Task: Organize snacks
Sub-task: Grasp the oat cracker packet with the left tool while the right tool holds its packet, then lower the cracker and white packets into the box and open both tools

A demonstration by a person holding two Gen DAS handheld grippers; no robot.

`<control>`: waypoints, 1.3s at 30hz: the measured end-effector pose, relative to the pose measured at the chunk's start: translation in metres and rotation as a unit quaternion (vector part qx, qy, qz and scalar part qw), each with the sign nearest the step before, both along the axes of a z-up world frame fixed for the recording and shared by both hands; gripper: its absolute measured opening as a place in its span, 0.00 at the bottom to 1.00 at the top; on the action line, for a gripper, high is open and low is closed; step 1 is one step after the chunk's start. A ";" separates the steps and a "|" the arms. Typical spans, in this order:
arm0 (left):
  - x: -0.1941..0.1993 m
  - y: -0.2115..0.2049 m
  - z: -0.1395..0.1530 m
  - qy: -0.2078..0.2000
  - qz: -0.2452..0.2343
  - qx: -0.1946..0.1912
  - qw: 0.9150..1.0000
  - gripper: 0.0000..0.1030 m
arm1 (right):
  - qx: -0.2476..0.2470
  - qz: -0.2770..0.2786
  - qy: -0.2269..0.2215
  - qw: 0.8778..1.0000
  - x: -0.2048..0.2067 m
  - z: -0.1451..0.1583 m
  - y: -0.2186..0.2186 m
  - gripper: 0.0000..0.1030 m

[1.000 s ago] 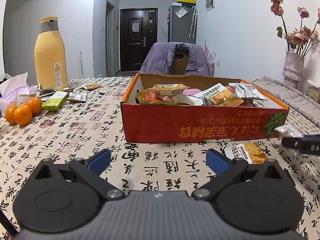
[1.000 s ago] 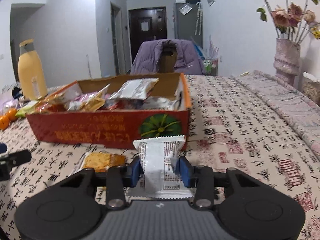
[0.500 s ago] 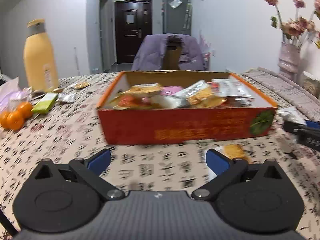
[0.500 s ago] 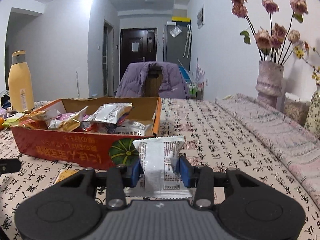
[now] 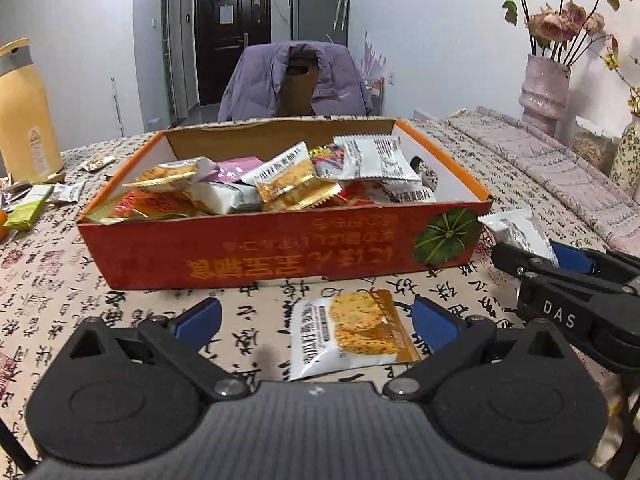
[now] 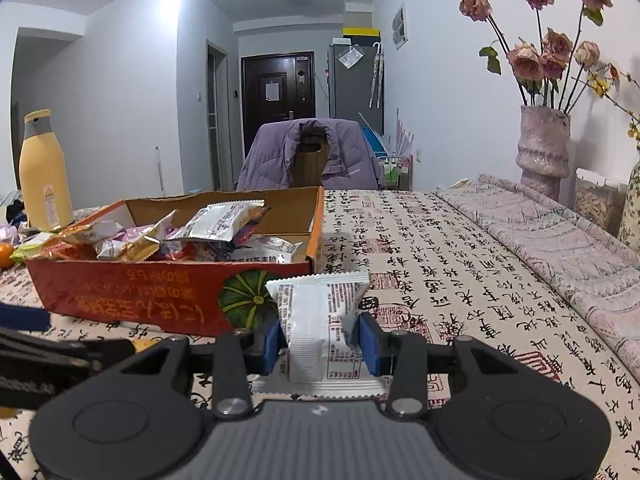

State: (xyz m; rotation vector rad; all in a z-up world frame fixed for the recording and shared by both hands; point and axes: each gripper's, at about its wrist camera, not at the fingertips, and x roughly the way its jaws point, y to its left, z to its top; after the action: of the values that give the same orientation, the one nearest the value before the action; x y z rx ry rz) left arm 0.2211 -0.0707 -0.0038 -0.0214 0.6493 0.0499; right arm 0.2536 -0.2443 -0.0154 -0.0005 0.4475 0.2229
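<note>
The right gripper (image 6: pixel 318 346) pinches a white snack packet (image 6: pixel 320 320) upright — clear of the table for boxing — while the left gripper (image 5: pixel 316 320) gapes empty around a cracker packet (image 5: pixel 352 330).

Each claw is matte black plastic with blue pads lining its fingers. The left claw (image 5: pixel 316 316) has two round black discs flanking a ribbed grey centre plate, with silver pivot screws at the linkage arms. The right claw (image 6: pixel 319 344) shares that build; its side bears white "DAS" lettering.
</note>
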 end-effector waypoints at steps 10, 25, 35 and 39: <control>0.023 -0.015 -0.014 0.034 0.007 -0.002 0.999 1.00 | 0.019 -0.002 0.004 1.000 0.002 -0.001 -0.005 0.39; 0.033 -0.022 -0.029 0.055 0.033 0.003 0.998 0.93 | 0.017 0.002 0.005 1.000 0.004 -0.001 -0.004 0.39; 0.023 -0.023 -0.026 0.036 0.018 0.002 0.999 0.63 | 0.020 0.005 0.007 1.000 0.004 -0.002 -0.003 0.39; 0.018 -0.020 -0.026 0.033 0.012 0.001 0.999 0.60 | 0.025 0.004 0.009 1.000 0.005 -0.002 -0.005 0.39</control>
State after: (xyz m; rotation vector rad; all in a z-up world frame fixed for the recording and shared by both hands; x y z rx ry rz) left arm 0.2393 -0.0911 -0.0297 -0.0251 0.7153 0.0746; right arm 0.2582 -0.2490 -0.0174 0.0481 0.4593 0.2410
